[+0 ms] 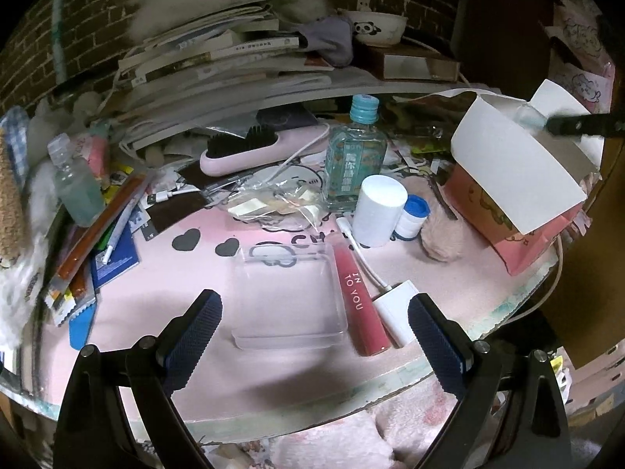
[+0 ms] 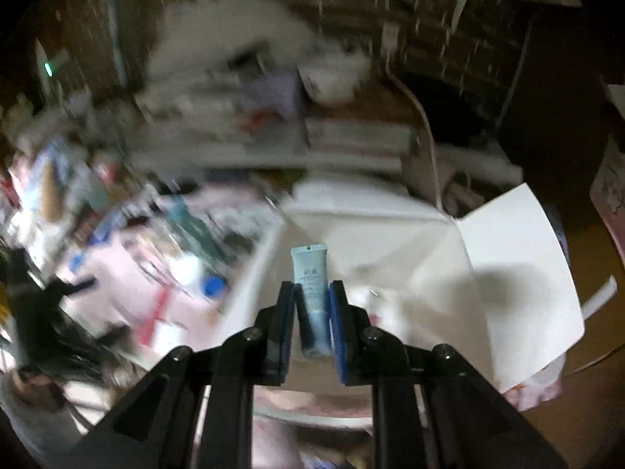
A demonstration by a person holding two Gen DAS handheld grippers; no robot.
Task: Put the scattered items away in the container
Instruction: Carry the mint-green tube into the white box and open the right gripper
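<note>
My right gripper (image 2: 311, 293) is shut on a small pale blue tube (image 2: 310, 273), held over the open white-lined box (image 2: 390, 242). In the left wrist view that pink box (image 1: 515, 164) stands at the right with its flaps up, and the right gripper (image 1: 554, 127) shows above it as a dark blurred bar. My left gripper (image 1: 314, 312) hangs open above the pink mat, with a clear plastic lid (image 1: 289, 293) and a red lip gloss tube (image 1: 357, 297) between its fingers' lines. A green glass bottle (image 1: 353, 164), a white cylinder (image 1: 379, 211) and a blue-capped jar (image 1: 412, 215) stand behind.
Stacked books (image 1: 218, 58) and a panda bowl (image 1: 375, 27) fill the back. A pink hairbrush (image 1: 261, 148), a plastic bag (image 1: 273, 203), a white adapter with cable (image 1: 394, 305) and snack packets (image 1: 90, 242) lie on the mat. The desk's edge (image 1: 312, 410) runs near the bottom.
</note>
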